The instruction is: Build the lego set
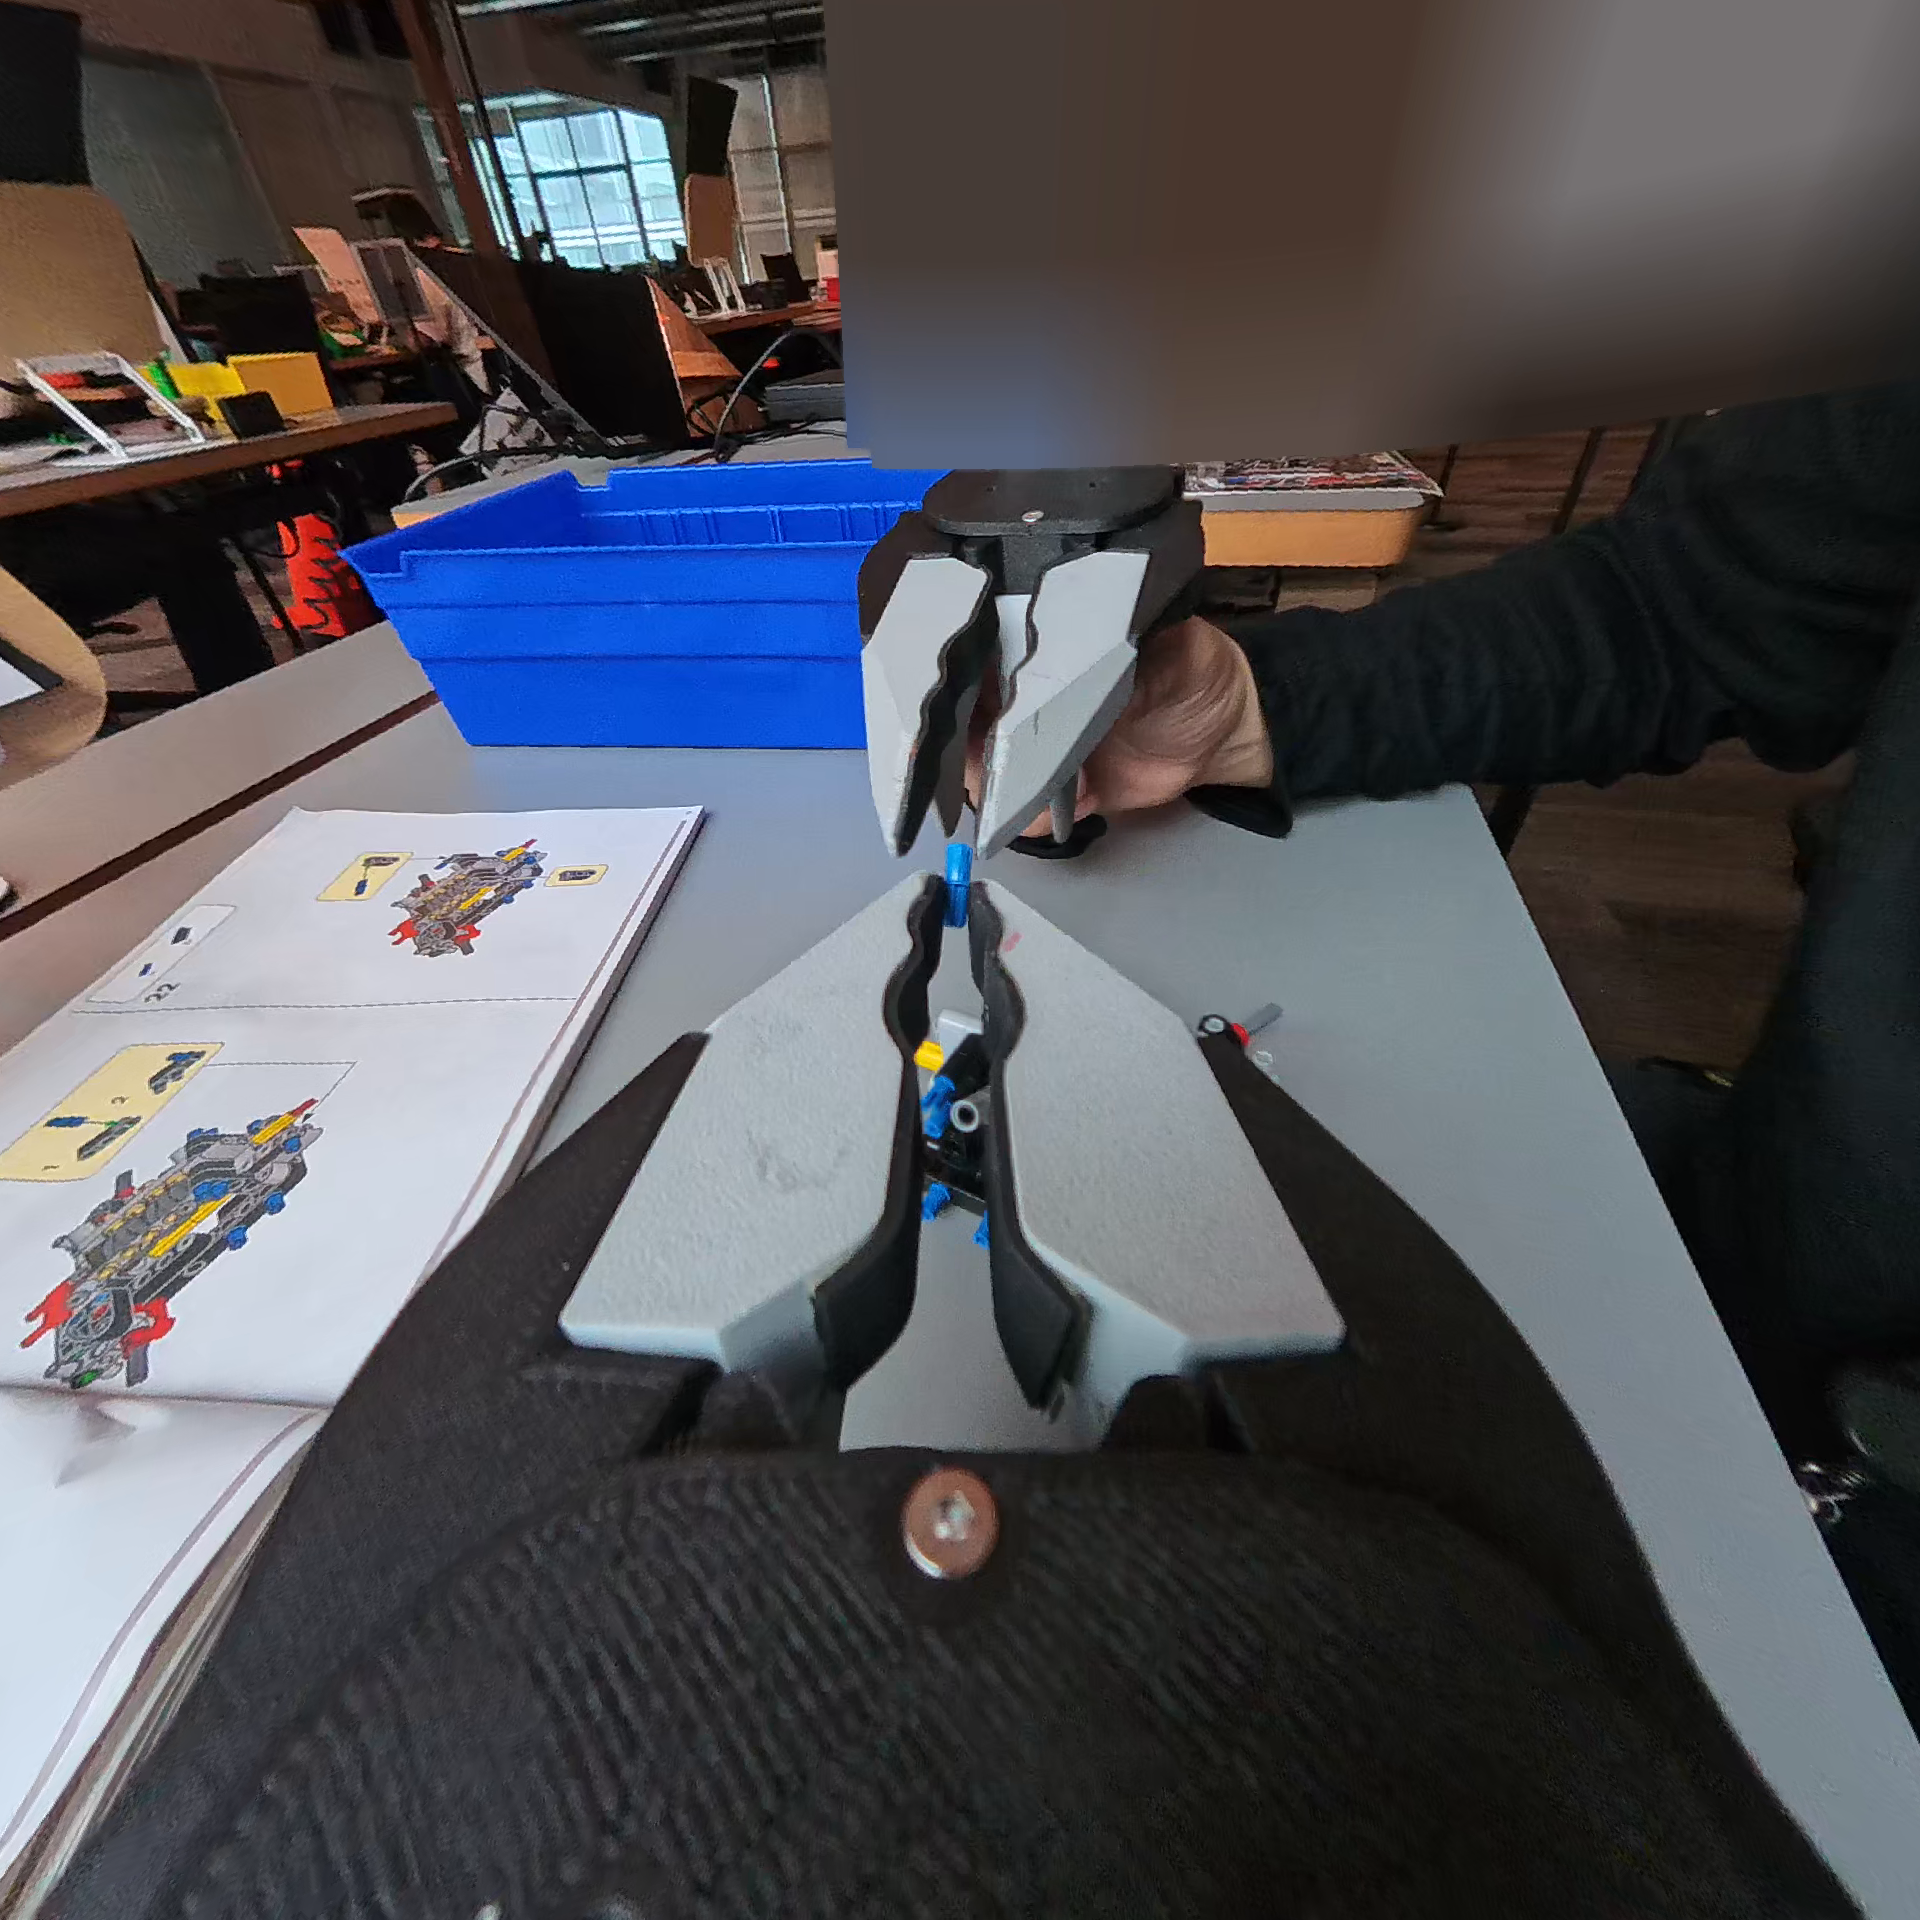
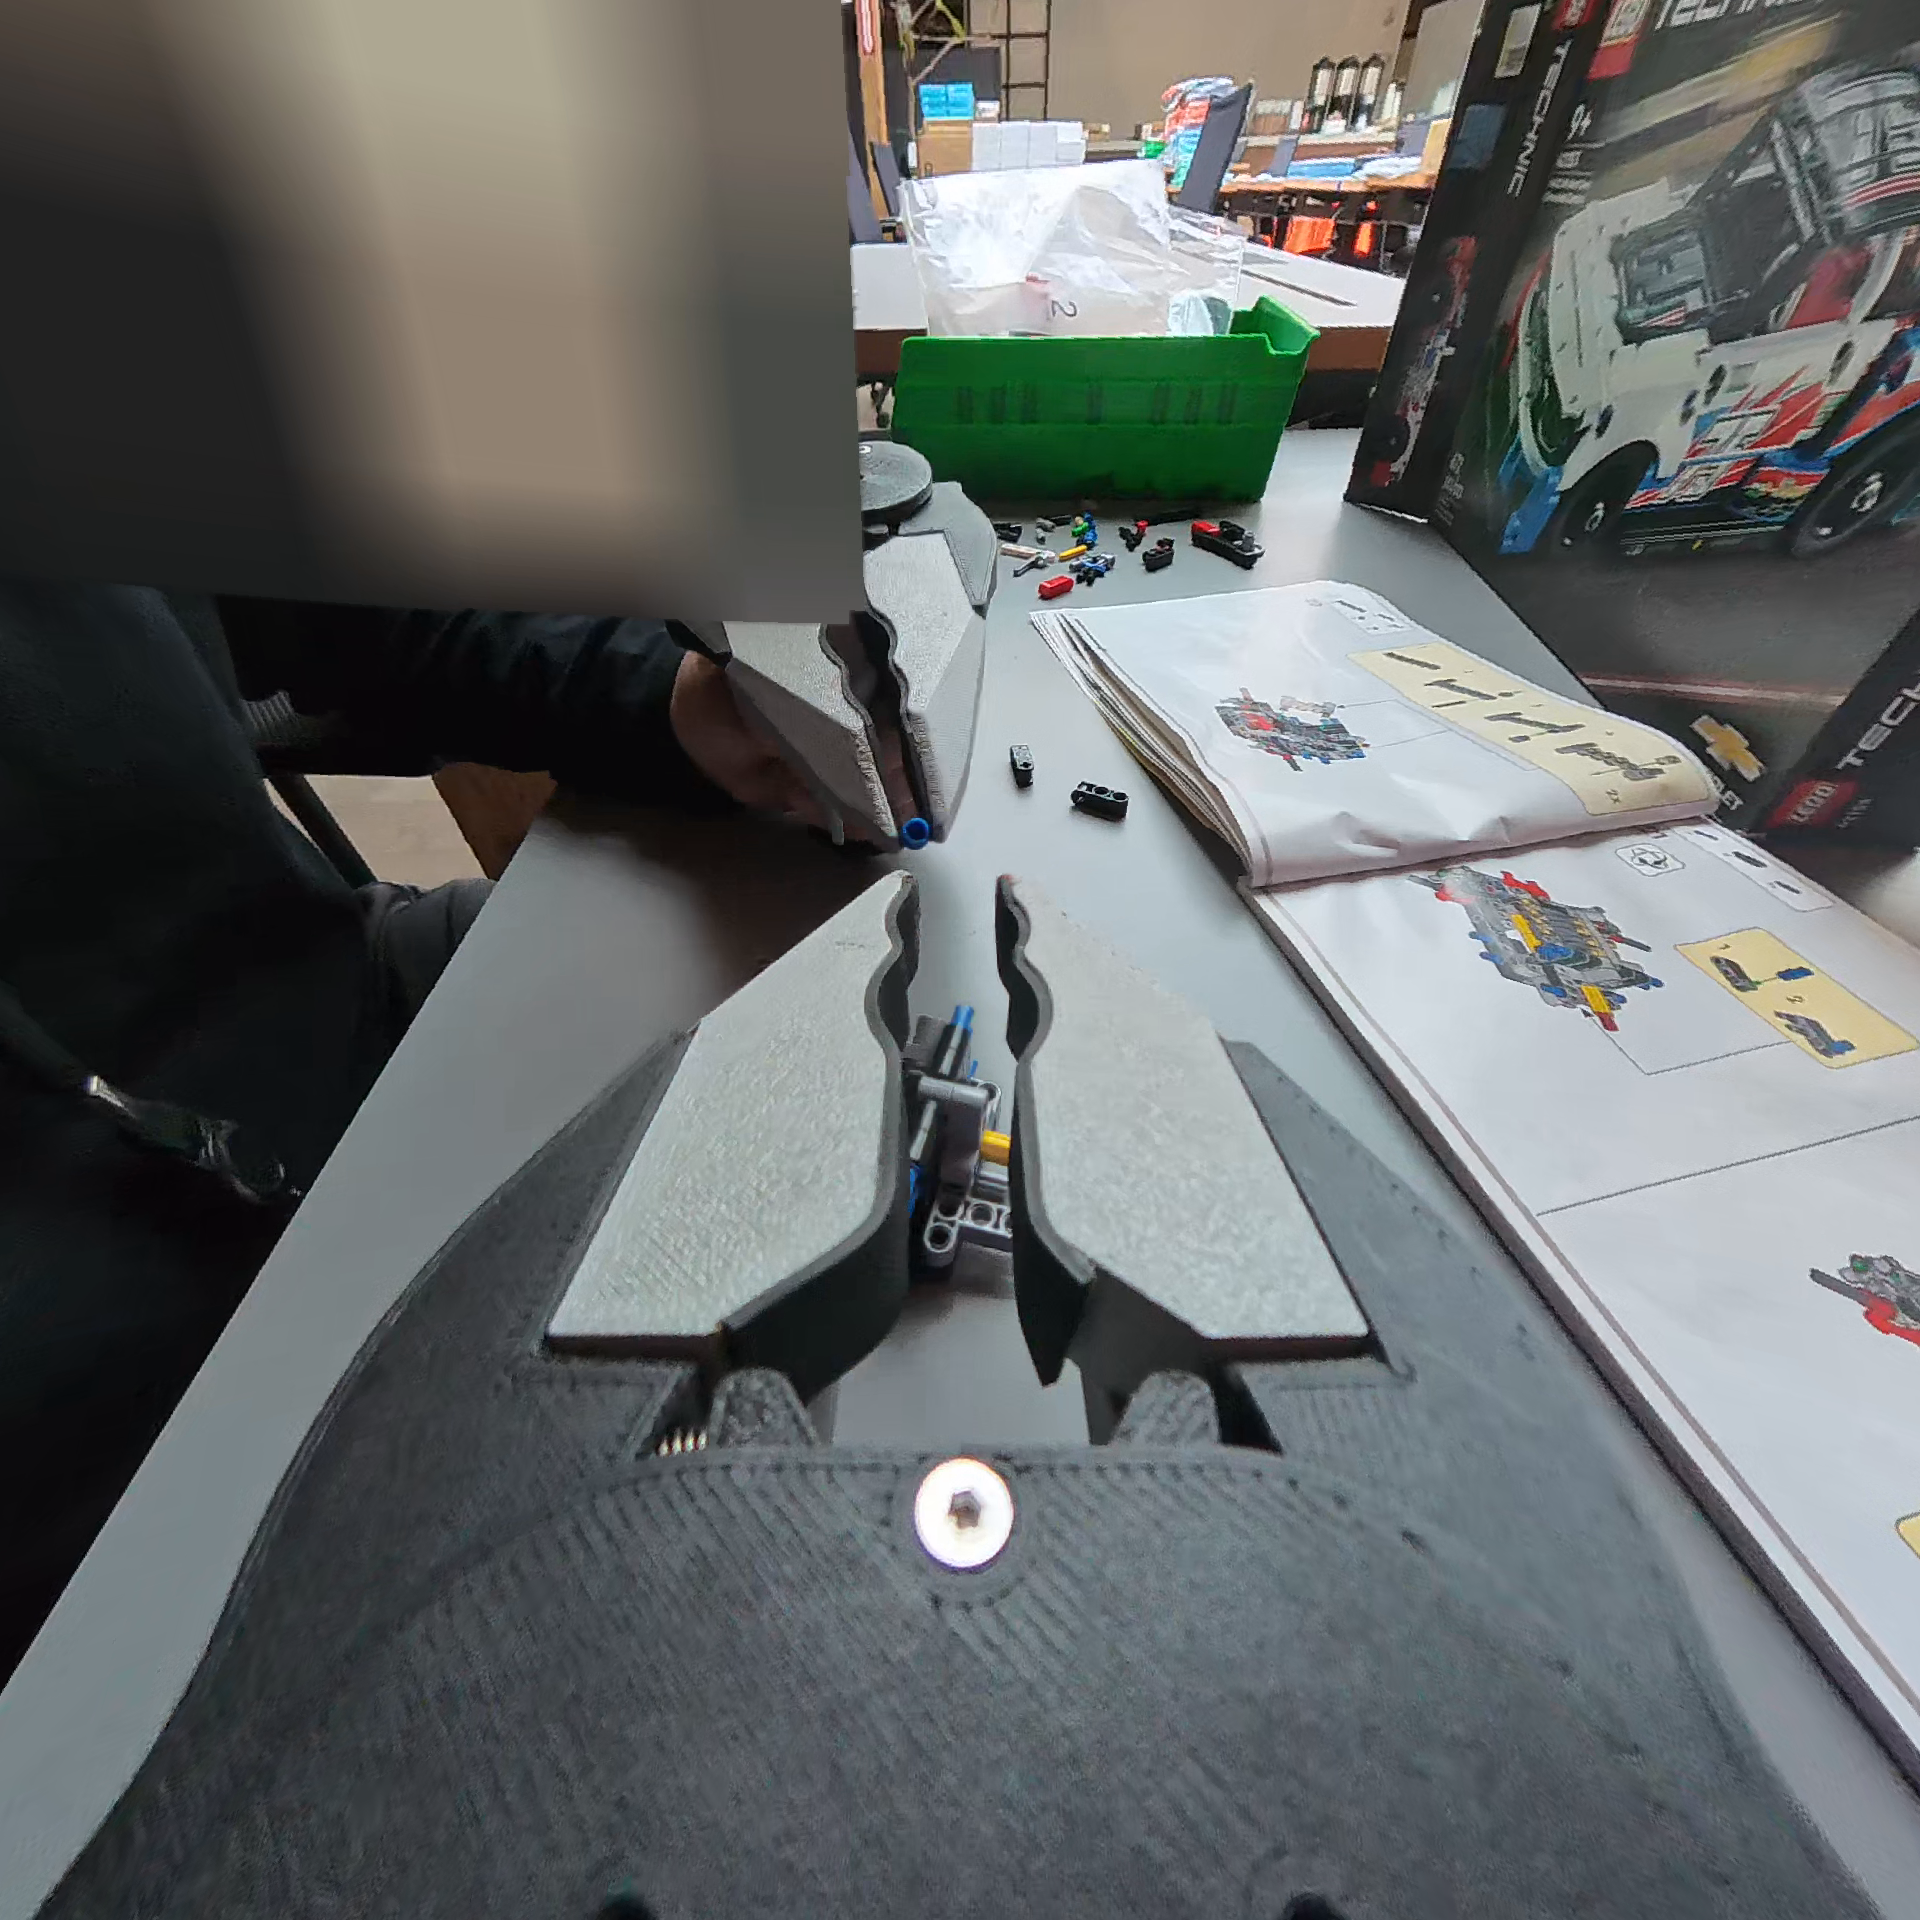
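Note:
My left gripper [image 1: 956, 891] is shut on a small blue pin [image 1: 957, 873], which it holds upright at its fingertips above the grey table. In the right wrist view the left gripper [image 2: 914, 826] shows farther off with the blue pin [image 2: 915, 830] at its tip. My right gripper [image 2: 956, 883] is open and empty. It faces the left one tip to tip, a short gap away; the left wrist view shows the right gripper [image 1: 943, 836] just over the pin. A partly built grey, black and blue lego assembly [image 2: 951, 1143] lies on the table beneath both grippers [image 1: 956, 1122].
An open instruction booklet [image 2: 1558, 987] lies beside the assembly [image 1: 312, 1039]. Two black pieces [image 2: 1099, 798] lie near it. Several loose pieces [image 2: 1122, 551] sit before a green bin [image 2: 1091, 416]. A lego box [image 2: 1662, 312] and a blue bin [image 1: 644, 613] stand at the table's ends.

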